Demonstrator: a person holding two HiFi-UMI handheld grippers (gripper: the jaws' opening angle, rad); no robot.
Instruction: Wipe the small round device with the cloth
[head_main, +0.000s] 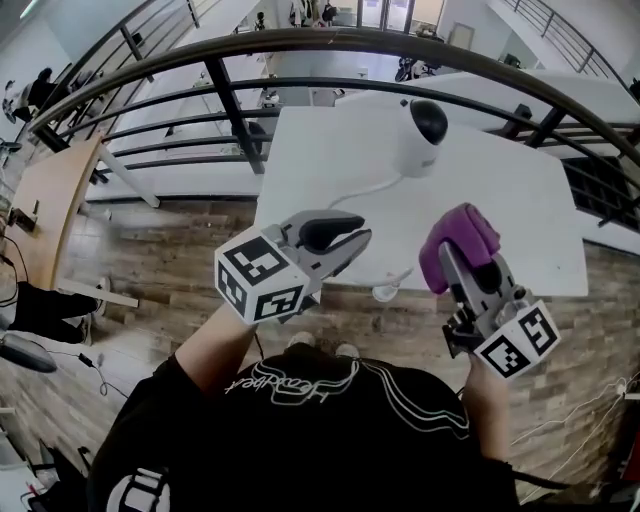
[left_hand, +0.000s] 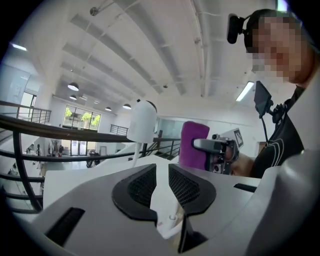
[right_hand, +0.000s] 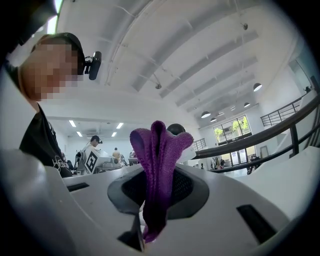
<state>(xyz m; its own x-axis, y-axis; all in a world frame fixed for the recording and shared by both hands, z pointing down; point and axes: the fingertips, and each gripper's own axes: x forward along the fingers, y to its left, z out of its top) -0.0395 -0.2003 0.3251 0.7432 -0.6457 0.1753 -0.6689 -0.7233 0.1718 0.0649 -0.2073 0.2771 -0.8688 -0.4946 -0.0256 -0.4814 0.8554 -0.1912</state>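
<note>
The small round device (head_main: 420, 135), a white dome with a black face, stands at the far side of the white table (head_main: 330, 160). My right gripper (head_main: 462, 262) is shut on a bunched purple cloth (head_main: 458, 238), held above the table's near edge, short of the device. In the right gripper view the cloth (right_hand: 157, 165) stands up between the jaws and hides most of the device (right_hand: 176, 129). My left gripper (head_main: 360, 240) hovers to the left, open by a narrow gap with nothing in it. In the left gripper view (left_hand: 161, 172) the device (left_hand: 141, 121) and the cloth (left_hand: 193, 145) lie ahead.
A white cable (head_main: 365, 190) runs from the device to a round end (head_main: 385, 292) at the table's near edge. A curved black railing (head_main: 300, 45) runs behind the table. Wooden floor (head_main: 150, 250) lies below, with a wooden desk (head_main: 55, 200) at the left.
</note>
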